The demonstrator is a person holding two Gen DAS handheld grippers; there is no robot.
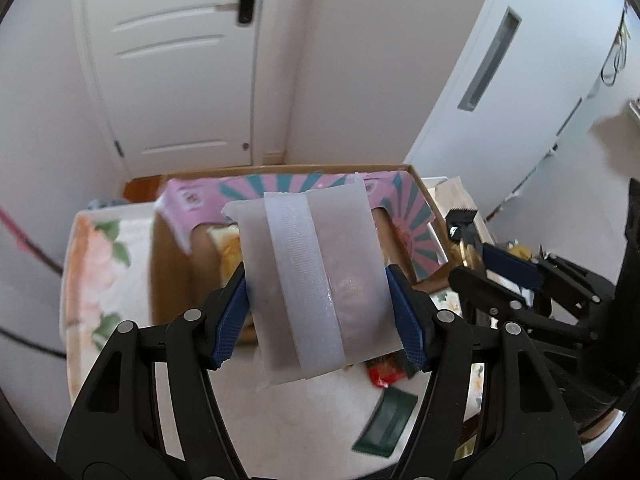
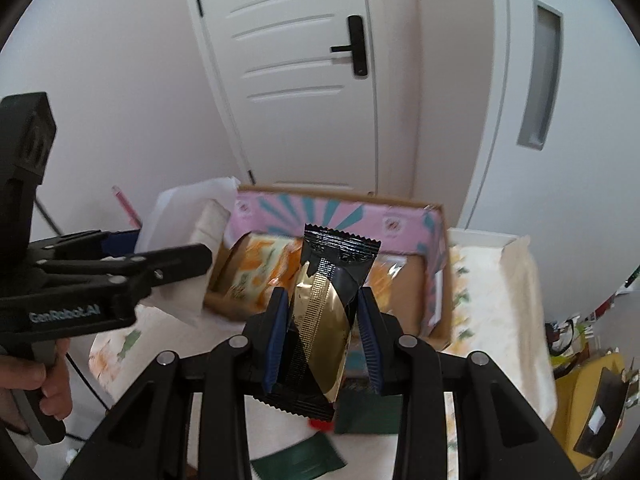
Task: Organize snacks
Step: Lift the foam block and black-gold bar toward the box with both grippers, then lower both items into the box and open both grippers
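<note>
My left gripper (image 1: pixel 318 300) is shut on a translucent white snack packet (image 1: pixel 316 284) and holds it above the table, in front of an open cardboard box (image 1: pixel 172 272) with pink and teal flaps. My right gripper (image 2: pixel 322 340) is shut on a black and gold snack packet (image 2: pixel 324 320) and holds it upright in front of the same box (image 2: pixel 436 280). Orange and white snack packs (image 2: pixel 260 272) lie inside the box. The right gripper also shows at the right of the left wrist view (image 1: pixel 496 268), and the left gripper at the left of the right wrist view (image 2: pixel 120 268).
The box stands on a table with a floral cloth (image 1: pixel 100 264). Dark green packets (image 1: pixel 386 420) and a red packet (image 1: pixel 386 372) lie on the cloth near me. A white door (image 2: pixel 304 80) and walls stand behind. A yellow bag (image 2: pixel 580 400) sits at the right.
</note>
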